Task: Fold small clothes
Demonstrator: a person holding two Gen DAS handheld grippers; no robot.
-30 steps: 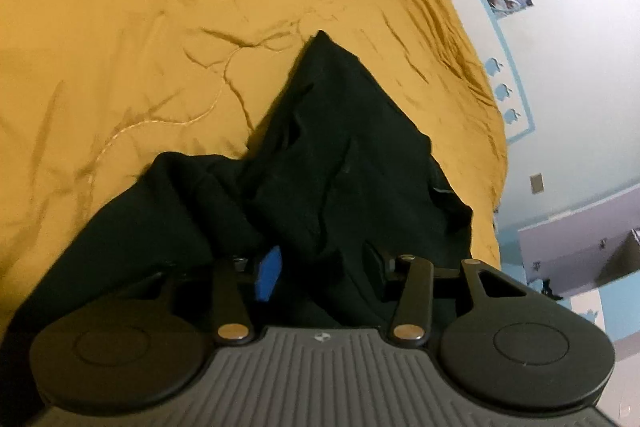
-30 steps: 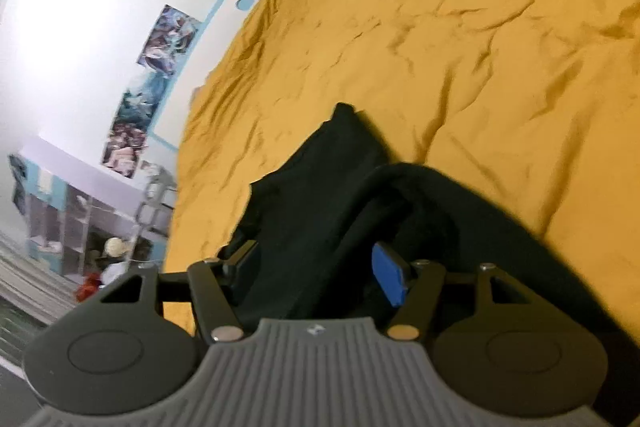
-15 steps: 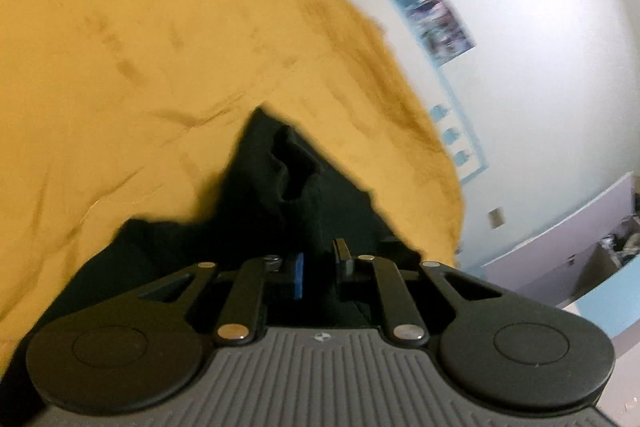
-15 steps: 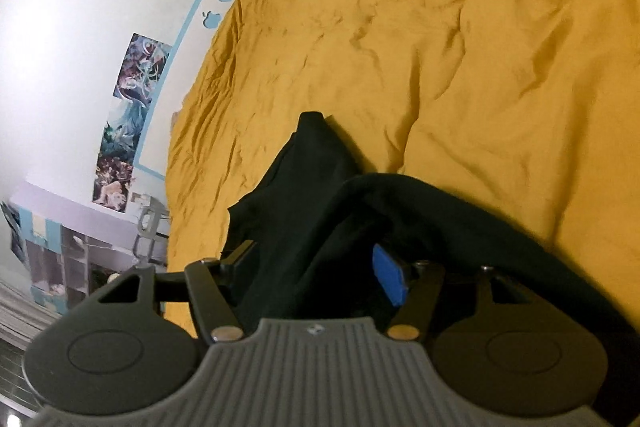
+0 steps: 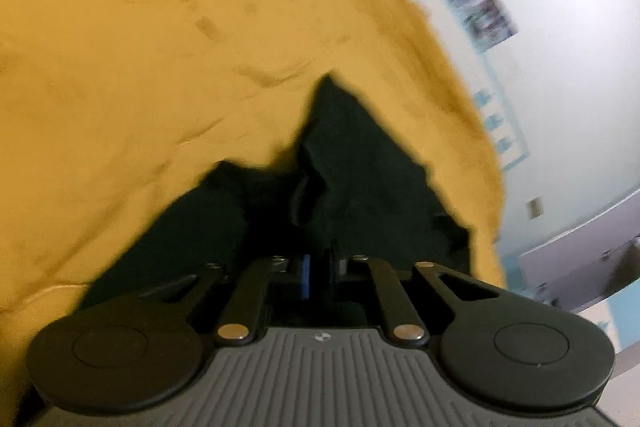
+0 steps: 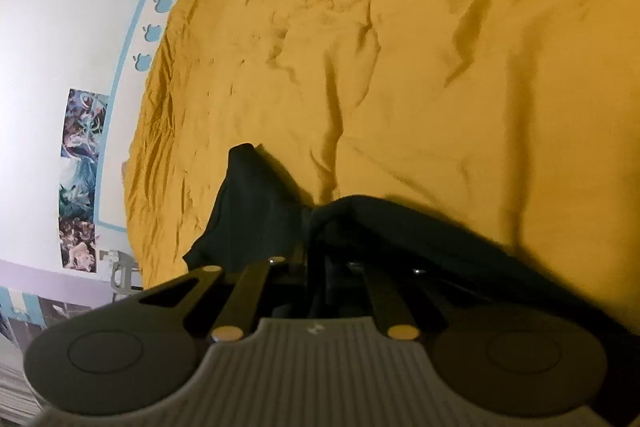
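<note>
Mustard bedspread (image 5: 140,75) fills your blurred left wrist view, posters (image 5: 486,13) beyond | your left hand-held gripper (image 5: 322,269) is pinched nearly closed on the black garment (image 5: 360,179) | right wrist view: bedspread (image 6: 420,67), garment (image 6: 256,211) bunched at its near edge | your right hand-held gripper (image 6: 318,277) is closed on the cloth.

My left view is smeared by motion: the posters (image 5: 486,13) on the wall are streaks I cannot read. The black garment (image 5: 360,187) hides my left fingers' tips, and its lower part runs out behind my housing. On the right, my fingers (image 6: 308,267) vanish into dark cloth, so their gap is untellable. The bed (image 6: 440,67) is cut off by the frame.
</note>
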